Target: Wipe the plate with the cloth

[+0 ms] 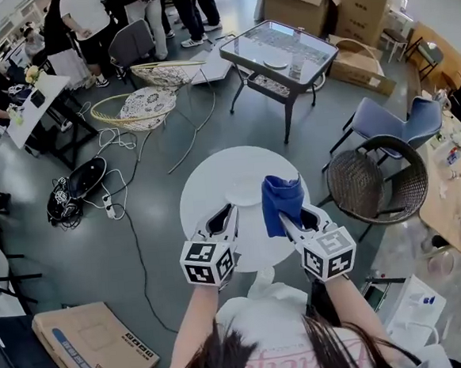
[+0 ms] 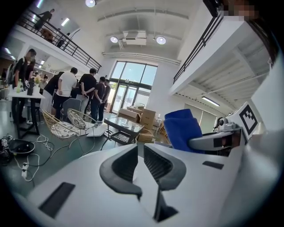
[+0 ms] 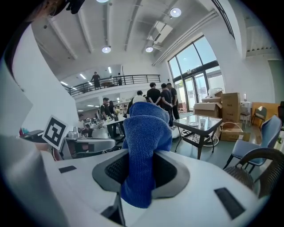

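1. Left gripper (image 1: 226,213): it is held over the near left part of the round white table (image 1: 202,173). In the left gripper view its two dark ribbed pads (image 2: 156,164) stand a narrow slit apart. Nothing lies between them.
2. Right gripper (image 1: 291,220): it is held over the near right part of the same table, beside the left gripper and pointing the same way. In the right gripper view its jaws are clamped on the blue cloth (image 3: 144,133).
3. Blue cloth (image 1: 282,199): it is a terry fabric bunched into a thick fold. The fold stands up out of the right gripper's jaws, and a short tail hangs below them. In the head view it overlaps the right edge of the plate. Whether it touches the plate cannot be told.
4. Plate (image 1: 241,194): white, it lies flat on the white table, just ahead of the two grippers and between their lines of aim.
5. Marker cubes (image 1: 207,262) and (image 1: 329,252): one sits on the rear of each gripper, nearest the person.
6. Surroundings: a glass-topped table (image 1: 280,52) stands beyond the round table. A dark wicker chair (image 1: 377,179) stands to the right, with a blue chair (image 1: 392,123) behind it. Cardboard boxes (image 1: 311,2) are stacked at the far wall. Another cardboard box (image 1: 92,345) lies on the floor at near left. Loose cables (image 1: 120,188) run across the grey floor. A group of people (image 1: 122,13) stands at the far left.
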